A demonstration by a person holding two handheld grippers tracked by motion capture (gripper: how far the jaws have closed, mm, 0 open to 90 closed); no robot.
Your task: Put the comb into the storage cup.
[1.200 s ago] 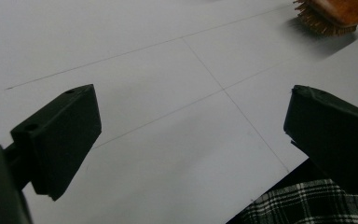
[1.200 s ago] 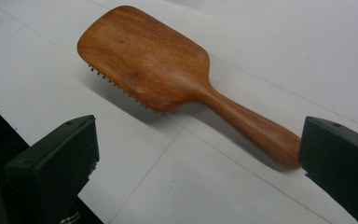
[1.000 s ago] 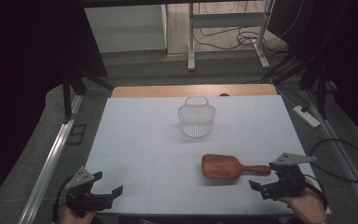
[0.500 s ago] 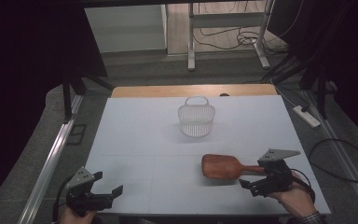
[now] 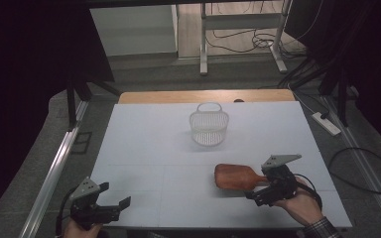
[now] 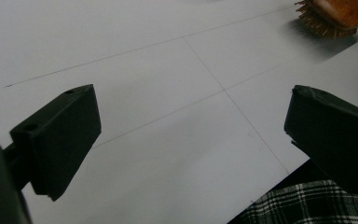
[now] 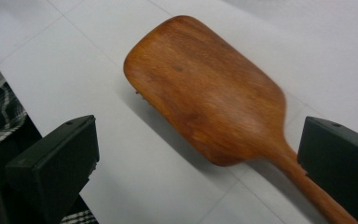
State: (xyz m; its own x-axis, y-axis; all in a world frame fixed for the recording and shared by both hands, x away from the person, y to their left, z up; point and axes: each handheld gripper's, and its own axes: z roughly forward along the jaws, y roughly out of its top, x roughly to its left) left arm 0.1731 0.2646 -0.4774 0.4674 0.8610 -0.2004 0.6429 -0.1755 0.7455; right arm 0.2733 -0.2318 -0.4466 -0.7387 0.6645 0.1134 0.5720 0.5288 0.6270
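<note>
**Right gripper poised over a wooden brush's handle**

On the white table, toward its near right part, a wooden brush lies with its flat brown back facing up and its bristles down. Its handle points to the right, toward the right gripper, which a hand holds at the table's near right edge. From the right gripper view, the two black jaws stand wide apart with the brush between and beyond them; the narrow handle runs close beside one jaw, and the jaws grip nothing. Whether that jaw touches the handle cannot be told.

Near the table's front left corner, the left gripper sits low over the bare surface, well apart from the brush. Its jaws are also spread wide and hold nothing. From the left gripper view, the brush appears far off at the top corner, bristles visible beneath it, and a plaid sleeve shows at the bottom edge.

Farther back, near the table's middle, a white wire basket with a hoop handle stands upright, apart from everything else.
</note>
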